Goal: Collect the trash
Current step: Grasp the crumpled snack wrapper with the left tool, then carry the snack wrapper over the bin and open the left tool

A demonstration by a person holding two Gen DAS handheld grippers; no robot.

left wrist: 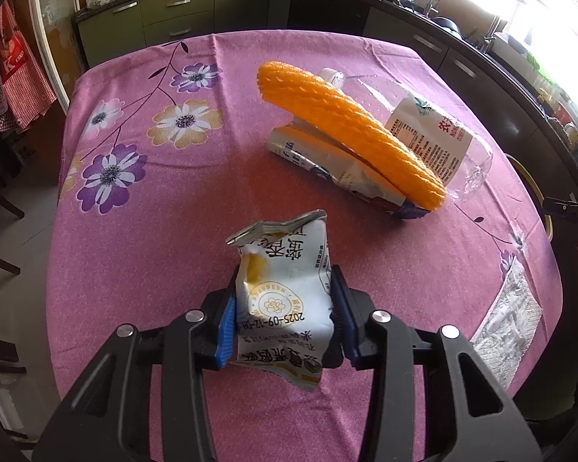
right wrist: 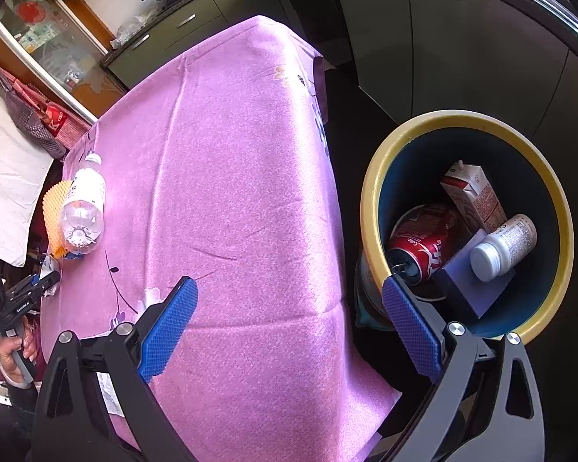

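1. Already binned, judging by the contents: a red cola can (right wrist: 424, 248), a milk carton (right wrist: 476, 200) and a white pill bottle (right wrist: 504, 246), all lying in the yellow-rimmed trash bin (right wrist: 370, 208) on the floor just right of the table.
2. Left gripper (left wrist: 283, 319) closed partway, blue pads pressing both sides of a crumpled white snack wrapper (left wrist: 285, 292) at the near middle of the pink floral tablecloth (left wrist: 154, 231); wrapper looks gripped but not yet raised clear of the cloth.
3. Right gripper (right wrist: 289, 331) spread wide with nothing between the pads, poised over the near right table edge, bin showing just past its right finger.
4. Still left on the table, far right: a clear plastic water bottle (left wrist: 431, 131), an orange foam fruit net (left wrist: 350, 131) leaning across it, and a flattened carton (left wrist: 327, 169) underneath, all three touching.
5. Also a torn silver wrapper (left wrist: 508, 315) at the near right edge, probably trash too.
6. Roughly halfway through, by this count.
7. Bare cloth all around the held wrapper; clear path rightward to the bin, only the table edge and the bin rim to clear.
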